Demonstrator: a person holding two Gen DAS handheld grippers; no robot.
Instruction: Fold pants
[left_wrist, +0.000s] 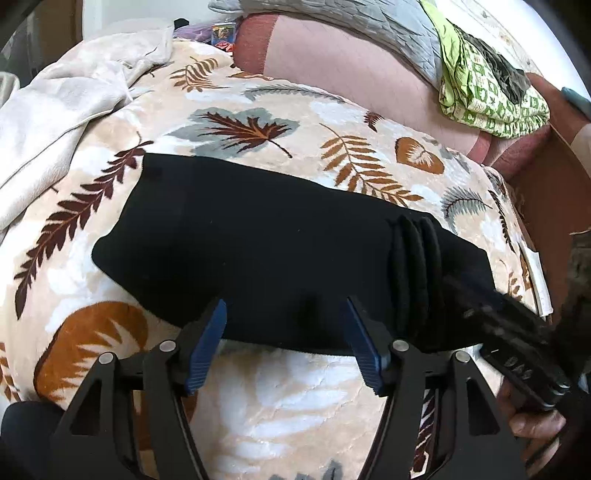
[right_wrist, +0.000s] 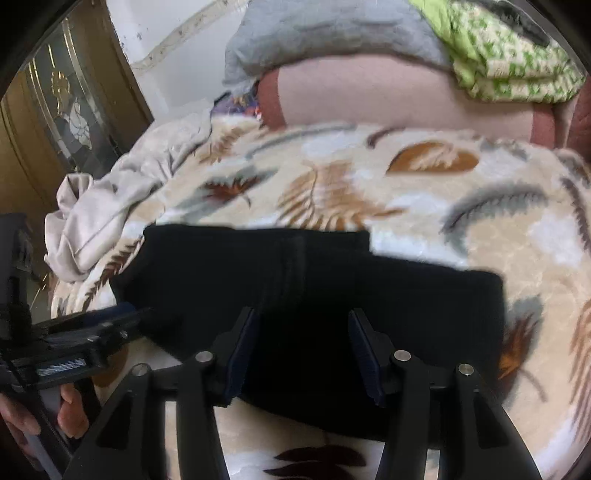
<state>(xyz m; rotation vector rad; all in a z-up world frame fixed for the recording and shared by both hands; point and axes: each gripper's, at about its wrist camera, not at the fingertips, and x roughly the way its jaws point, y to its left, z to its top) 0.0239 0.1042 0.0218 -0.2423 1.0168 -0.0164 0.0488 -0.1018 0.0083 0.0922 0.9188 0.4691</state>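
Observation:
Black pants (left_wrist: 258, 243) lie folded into a flat bundle on the leaf-patterned blanket (left_wrist: 280, 402), with the gathered waistband (left_wrist: 415, 277) toward the right. My left gripper (left_wrist: 286, 314) is open, its blue-padded fingers (left_wrist: 207, 350) standing over the near edge of the pants and holding nothing. The right gripper (left_wrist: 476, 295) shows at the right side of the left wrist view, by the waistband end. In the right wrist view the pants (right_wrist: 424, 325) fill the middle, and my right gripper (right_wrist: 301, 325) is open above them, empty. The left gripper (right_wrist: 110, 325) shows at that view's left edge.
A crumpled beige cloth (left_wrist: 62, 107) lies at the bed's far left. A pink pillow (left_wrist: 354, 70) with a grey quilt (left_wrist: 351, 22) and green patterned cloth (left_wrist: 491, 92) sits at the back. A wooden bed frame (left_wrist: 554, 199) borders the right. A dark door (right_wrist: 74, 110) stands left.

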